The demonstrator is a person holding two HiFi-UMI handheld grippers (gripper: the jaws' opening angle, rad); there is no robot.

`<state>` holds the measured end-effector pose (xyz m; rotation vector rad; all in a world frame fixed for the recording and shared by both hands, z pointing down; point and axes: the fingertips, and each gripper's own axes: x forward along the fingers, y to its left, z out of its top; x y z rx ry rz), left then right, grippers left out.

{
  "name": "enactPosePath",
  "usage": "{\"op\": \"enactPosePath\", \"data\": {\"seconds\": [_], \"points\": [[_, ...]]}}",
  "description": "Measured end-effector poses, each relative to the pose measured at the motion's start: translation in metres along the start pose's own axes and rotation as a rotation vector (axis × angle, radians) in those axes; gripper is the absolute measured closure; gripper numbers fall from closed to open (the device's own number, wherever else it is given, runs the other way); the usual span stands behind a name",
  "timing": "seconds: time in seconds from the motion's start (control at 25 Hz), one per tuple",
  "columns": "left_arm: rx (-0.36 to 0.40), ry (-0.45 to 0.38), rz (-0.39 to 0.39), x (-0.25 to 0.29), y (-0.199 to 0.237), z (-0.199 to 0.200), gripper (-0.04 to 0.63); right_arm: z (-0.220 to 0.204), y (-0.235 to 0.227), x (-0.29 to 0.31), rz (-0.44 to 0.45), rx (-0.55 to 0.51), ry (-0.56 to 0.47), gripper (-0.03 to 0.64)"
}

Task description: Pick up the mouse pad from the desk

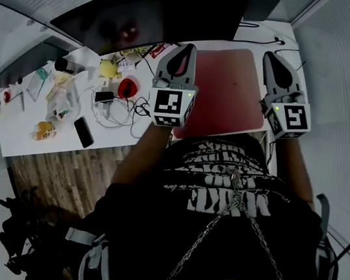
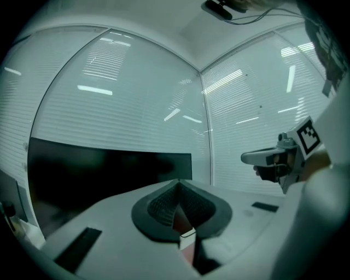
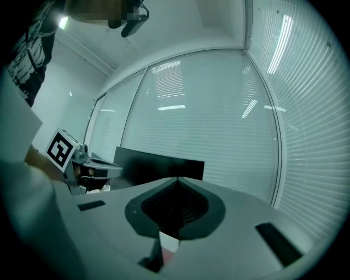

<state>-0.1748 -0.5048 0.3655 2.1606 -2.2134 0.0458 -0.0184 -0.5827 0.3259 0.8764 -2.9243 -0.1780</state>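
Note:
The mouse pad [image 1: 225, 91] is a large dull-red sheet spanning the gap between my two grippers over the right end of the white desk [image 1: 30, 136]. My left gripper [image 1: 188, 48] sits at its left edge, jaws closed. A red strip of the mouse pad [image 2: 185, 221] shows pinched between the ridged pads [image 2: 161, 206] in the left gripper view. My right gripper [image 1: 272, 56] is at the pad's right edge, also closed. In the right gripper view a pale and reddish corner of the pad [image 3: 165, 249] sticks out below the closed jaws. Both grippers point level towards the monitor.
A dark monitor [image 1: 155, 14] stands at the back of the desk. Left of the pad lie a red mouse [image 1: 128, 87], tangled cables [image 1: 110, 111], a black phone [image 1: 83, 132], a yellow item [image 1: 109, 66] and small clutter. Blind-covered glass walls [image 2: 136, 109] close in behind. Wooden floor [image 1: 64, 171] shows below the desk.

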Motion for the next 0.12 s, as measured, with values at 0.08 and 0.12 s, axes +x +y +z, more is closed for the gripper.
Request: {"op": "enactPosePath", "data": {"seconds": [0.08, 0.12], "points": [[-0.02, 0.007, -0.005, 0.0023, -0.0017, -0.0015, 0.588, 0.0006, -0.0039, -0.0016, -0.007, 0.003, -0.001, 0.617], [-0.03, 0.011, -0.007, 0.0031, -0.003, -0.0024, 0.588, 0.0005, -0.0056, -0.003, -0.009, 0.005, 0.0, 0.617]]}}
